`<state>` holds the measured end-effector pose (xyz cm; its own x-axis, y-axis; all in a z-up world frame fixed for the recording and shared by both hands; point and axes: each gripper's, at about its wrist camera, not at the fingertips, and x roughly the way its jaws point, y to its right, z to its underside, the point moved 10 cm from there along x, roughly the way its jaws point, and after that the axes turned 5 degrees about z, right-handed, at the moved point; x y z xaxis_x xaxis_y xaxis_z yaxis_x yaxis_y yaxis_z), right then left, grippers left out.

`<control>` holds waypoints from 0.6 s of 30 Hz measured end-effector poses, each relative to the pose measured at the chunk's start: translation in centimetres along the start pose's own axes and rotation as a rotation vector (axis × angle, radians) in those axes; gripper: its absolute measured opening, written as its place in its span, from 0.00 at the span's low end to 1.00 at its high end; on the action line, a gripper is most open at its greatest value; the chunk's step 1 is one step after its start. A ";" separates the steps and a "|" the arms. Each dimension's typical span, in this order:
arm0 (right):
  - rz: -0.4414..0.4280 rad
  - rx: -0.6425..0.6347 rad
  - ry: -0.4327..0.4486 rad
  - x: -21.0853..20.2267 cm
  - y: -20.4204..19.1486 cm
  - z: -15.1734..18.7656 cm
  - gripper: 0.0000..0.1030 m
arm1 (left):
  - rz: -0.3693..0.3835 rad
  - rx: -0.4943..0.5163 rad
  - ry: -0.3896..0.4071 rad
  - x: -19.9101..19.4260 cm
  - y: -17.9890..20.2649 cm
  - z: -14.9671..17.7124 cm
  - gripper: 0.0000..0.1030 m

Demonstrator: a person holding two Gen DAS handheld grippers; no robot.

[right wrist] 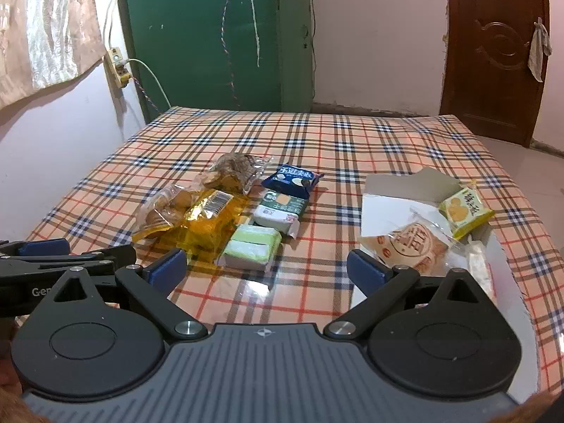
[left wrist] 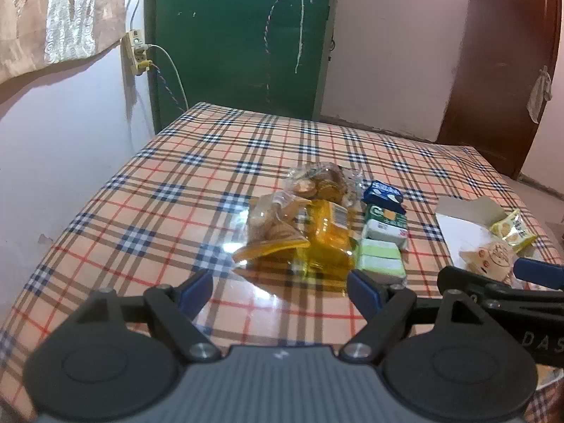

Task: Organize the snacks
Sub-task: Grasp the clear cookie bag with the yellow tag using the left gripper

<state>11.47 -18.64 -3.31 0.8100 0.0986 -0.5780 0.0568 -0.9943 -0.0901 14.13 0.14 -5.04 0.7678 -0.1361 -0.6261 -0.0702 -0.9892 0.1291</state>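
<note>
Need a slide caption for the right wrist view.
Open right gripper hovers over plaid tablecloth, snack packets ahead, white box right.

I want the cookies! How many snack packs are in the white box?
2 that I can see: a yellow cookie pack at the far right corner of the white box, and a round biscuit pack nearer the front. Others may be hidden behind the right claw.

The table [right wrist: 352,134] is wearing a plaid cloth; snack packs [right wrist: 211,218] are lying in its middle, a white box [right wrist: 384,204] right of them.
</note>
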 end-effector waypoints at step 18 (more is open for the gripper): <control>0.001 0.019 -0.046 4.8 -0.2 -0.6 1.00 | -0.076 0.067 -0.053 9.8 -2.7 -3.8 0.82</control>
<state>15.68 -17.96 -5.61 0.7822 0.1003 -0.6149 0.0451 -0.9935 -0.1047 24.23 1.67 -8.59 0.7379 -0.0620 -0.6720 -0.0572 -0.9979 0.0292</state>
